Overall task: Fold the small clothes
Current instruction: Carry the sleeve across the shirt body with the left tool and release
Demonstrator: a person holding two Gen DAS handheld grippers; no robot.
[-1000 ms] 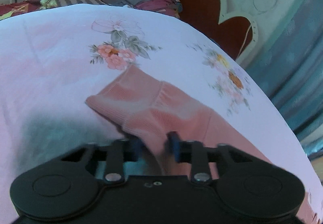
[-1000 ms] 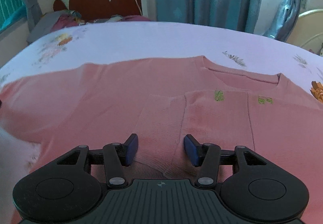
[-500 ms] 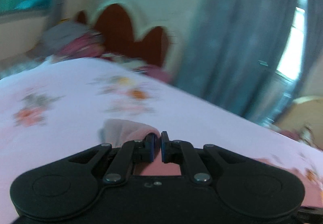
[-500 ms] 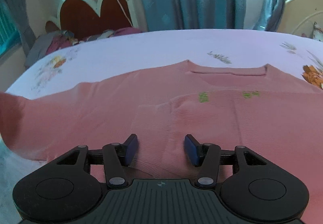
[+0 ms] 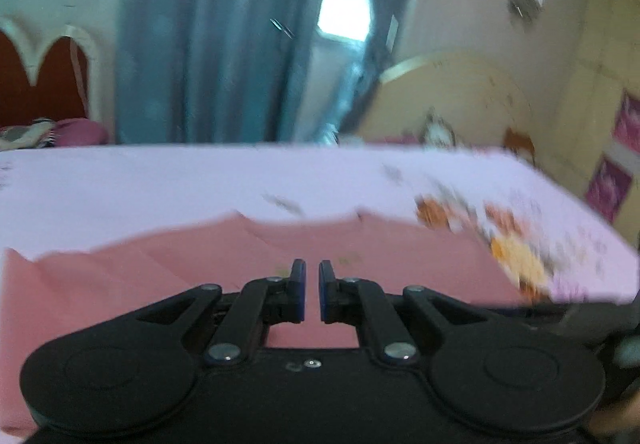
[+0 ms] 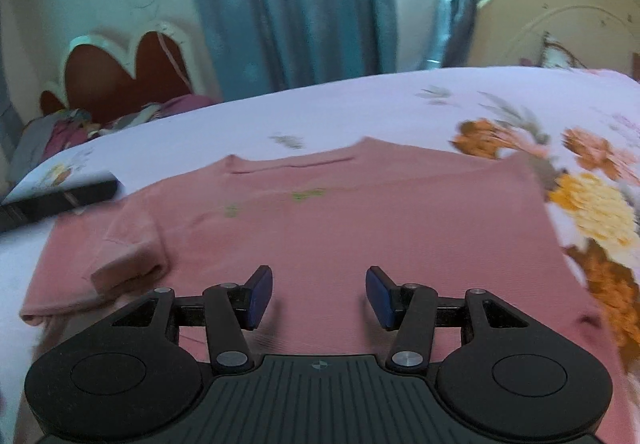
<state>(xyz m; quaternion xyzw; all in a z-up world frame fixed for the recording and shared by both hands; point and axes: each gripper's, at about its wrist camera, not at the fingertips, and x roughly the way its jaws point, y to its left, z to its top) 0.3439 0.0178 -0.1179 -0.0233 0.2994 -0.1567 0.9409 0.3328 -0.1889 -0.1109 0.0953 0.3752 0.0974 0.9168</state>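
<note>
A pink shirt [image 6: 360, 228] lies flat on the flowered sheet [image 6: 360, 104], collar [image 6: 292, 164] away from me. Its left sleeve [image 6: 132, 244] is folded in over the body, cuff towards me. My left gripper [image 5: 312, 264] hangs low over the shirt [image 5: 160, 264]. Its jaws are only a slit apart and starting to open, with pink cloth showing in the slit. In the right wrist view it appears as a blurred black bar [image 6: 60, 200] touching the sleeve's upper end. My right gripper [image 6: 320, 276] hovers open over the lower middle of the shirt, with nothing between its fingers.
A red scalloped headboard [image 6: 120, 72] and a pile of clothes [image 6: 60, 124] stand at the far left. Blue curtains [image 6: 288, 4] hang behind the bed, and a cream round headboard [image 6: 560, 16] stands at the right. The bed's right edge [image 5: 580, 212] drops off near the wall.
My left gripper shut on the sleeve and swung it right, over the shirt, rolling as it went; the sleeve now lies folded in. My right gripper slid right along the shirt, still open.
</note>
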